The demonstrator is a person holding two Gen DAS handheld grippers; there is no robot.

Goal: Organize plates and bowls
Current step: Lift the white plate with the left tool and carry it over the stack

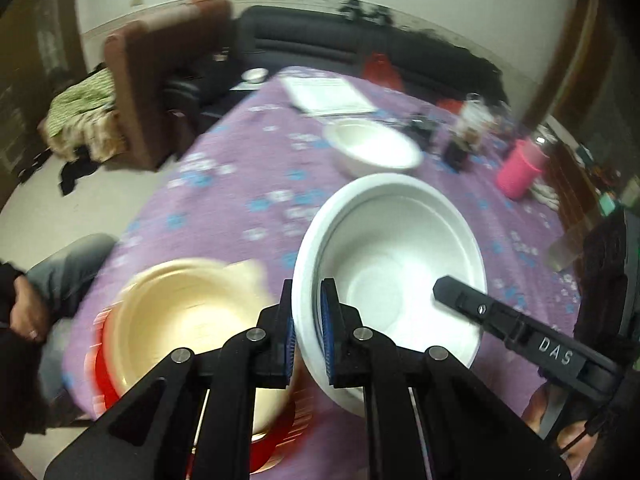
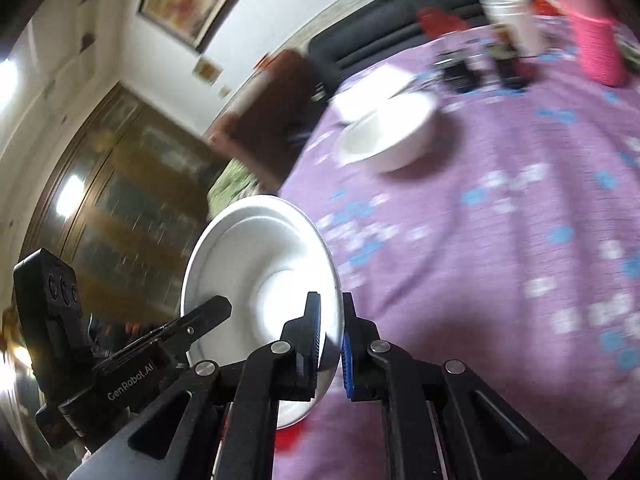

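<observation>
Held bowl: a white, smooth, round bowl was raised over the near part of the table, tilted.
Left gripper: the left gripper was clamped on the near-left rim of that bowl, blue ribbed pads on either side.
Right gripper: the right gripper was closed on a white bowl's rim; whether the same bowl, unclear.
Other bowls: a second white bowl sat farther off; a cream bowl, blurred, lay near left on something red.
Surface: a purple tablecloth with blue and white flowers.
Room: a pink ribbed cup far right, a dark sofa beyond, a brown armchair left.
</observation>
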